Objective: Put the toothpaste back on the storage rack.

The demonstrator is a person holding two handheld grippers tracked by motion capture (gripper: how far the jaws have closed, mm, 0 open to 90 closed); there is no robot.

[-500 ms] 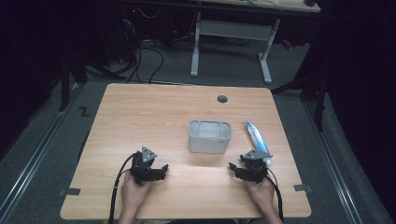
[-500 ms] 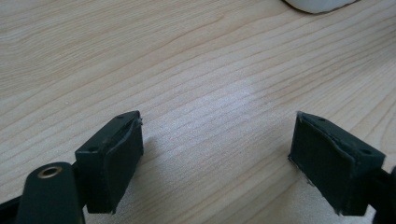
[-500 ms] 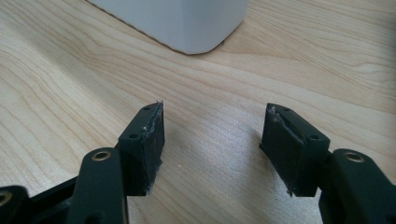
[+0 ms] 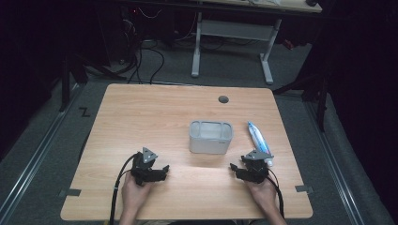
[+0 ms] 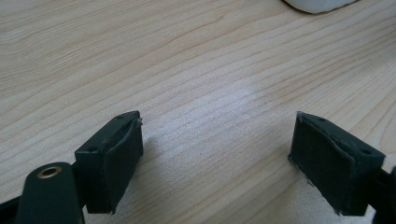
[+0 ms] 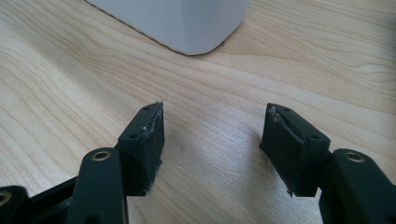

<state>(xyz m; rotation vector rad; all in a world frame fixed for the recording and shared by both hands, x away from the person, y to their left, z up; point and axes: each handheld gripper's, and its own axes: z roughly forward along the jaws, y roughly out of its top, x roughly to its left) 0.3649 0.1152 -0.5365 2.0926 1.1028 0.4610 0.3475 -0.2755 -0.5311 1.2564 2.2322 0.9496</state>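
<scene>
A: Change vs half a second back? Basically none. Both grippers sit where they were, on the near side of the white bin (image 4: 211, 137).
B: Jaws?
A: Left gripper (image 4: 162, 172) spread wide, nothing between the jaws, just bare table (image 4: 141, 112). Right gripper (image 4: 236, 169) same: wide apart, empty.
B: Toothpaste tube (image 4: 259, 136)?
A: Lying flat just right of the bin, untouched, its near end beside the right gripper.
B: So?
A: Nothing started yet, I'd say. Right gripper is closest to the tube; probably grabs it for the bin.
</scene>
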